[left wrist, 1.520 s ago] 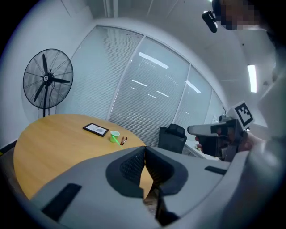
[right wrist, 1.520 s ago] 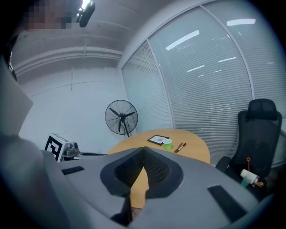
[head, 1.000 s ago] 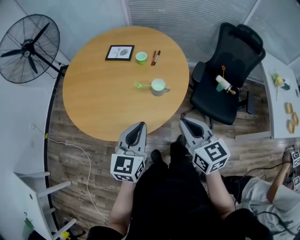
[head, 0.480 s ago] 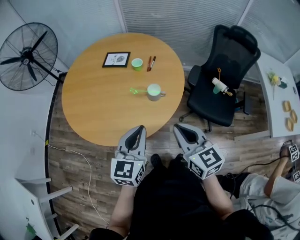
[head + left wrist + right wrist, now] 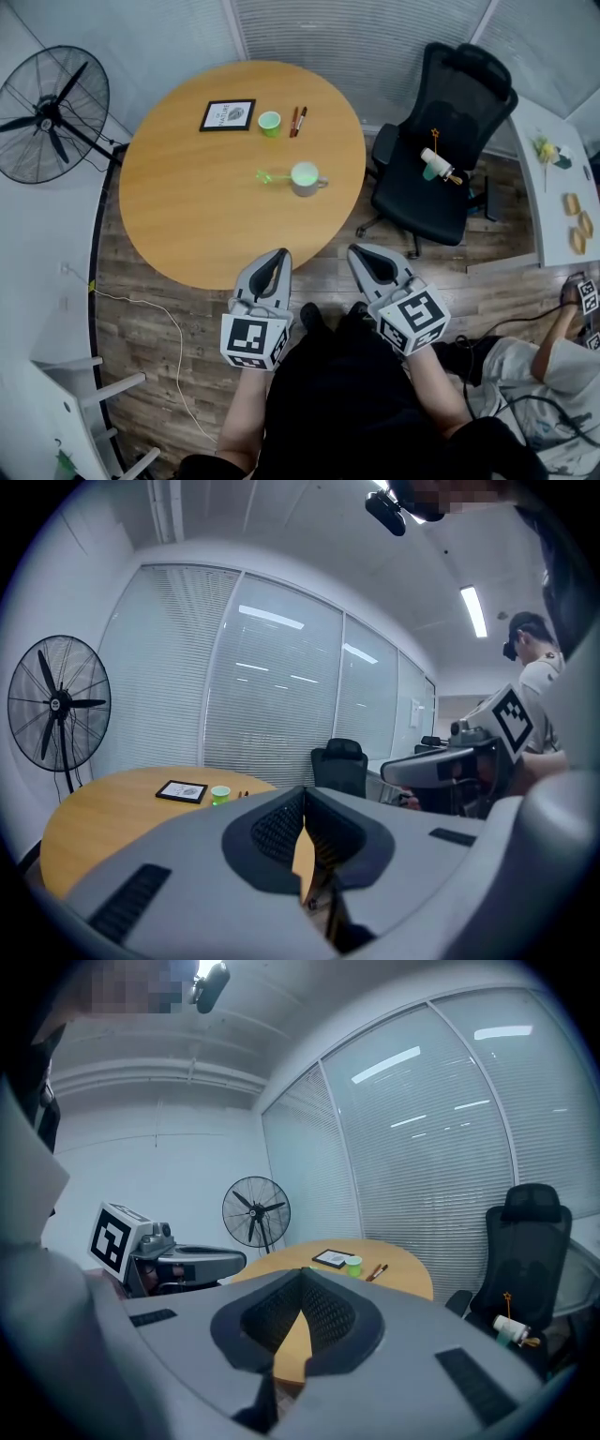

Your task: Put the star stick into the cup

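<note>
A grey mug (image 5: 306, 178) with a green inside stands right of the middle of the round wooden table (image 5: 187, 206). A green stick (image 5: 269, 175) lies just left of it, touching or almost touching it. A thin stick with an orange star (image 5: 436, 135) lies on the seat of the black chair (image 5: 450, 94) beside a white roll (image 5: 434, 165); the star (image 5: 507, 1296) also shows in the right gripper view. My left gripper (image 5: 279, 254) and right gripper (image 5: 357, 251) hover off the table's near edge, both shut and holding nothing.
A framed picture (image 5: 227, 114), a small green cup (image 5: 269, 123) and two pens (image 5: 296, 120) sit at the table's far side. A standing fan (image 5: 47, 108) is at the left. A white counter (image 5: 562, 187) and another person (image 5: 553, 375) are at the right.
The head view has drifted, so the table sits a little further left and up. The right gripper edged slightly left. Nothing was taken hold of or let go.
</note>
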Demonstrator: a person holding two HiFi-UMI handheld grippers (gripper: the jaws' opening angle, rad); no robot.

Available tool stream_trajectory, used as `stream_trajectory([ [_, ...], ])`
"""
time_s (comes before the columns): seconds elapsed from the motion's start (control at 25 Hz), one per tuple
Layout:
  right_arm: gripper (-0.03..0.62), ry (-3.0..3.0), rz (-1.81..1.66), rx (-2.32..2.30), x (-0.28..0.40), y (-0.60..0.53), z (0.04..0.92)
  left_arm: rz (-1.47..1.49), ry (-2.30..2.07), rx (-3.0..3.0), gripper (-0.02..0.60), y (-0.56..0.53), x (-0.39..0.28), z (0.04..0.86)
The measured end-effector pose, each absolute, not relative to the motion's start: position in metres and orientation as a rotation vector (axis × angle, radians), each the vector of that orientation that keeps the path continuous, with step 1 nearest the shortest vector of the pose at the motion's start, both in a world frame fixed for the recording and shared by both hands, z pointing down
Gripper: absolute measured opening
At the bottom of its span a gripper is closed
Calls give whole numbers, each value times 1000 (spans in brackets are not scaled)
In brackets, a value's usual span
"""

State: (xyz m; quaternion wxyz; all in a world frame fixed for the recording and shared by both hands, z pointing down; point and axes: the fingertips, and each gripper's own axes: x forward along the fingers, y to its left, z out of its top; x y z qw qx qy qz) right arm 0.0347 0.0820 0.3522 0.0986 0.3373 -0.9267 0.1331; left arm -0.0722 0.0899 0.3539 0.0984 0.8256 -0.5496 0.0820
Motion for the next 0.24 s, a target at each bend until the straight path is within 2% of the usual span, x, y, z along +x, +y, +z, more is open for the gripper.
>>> stream_trajectory([
  [0.24,9,-2731,370,991,37,84,354,237,-1606,2453,0,89,-67,356],
])
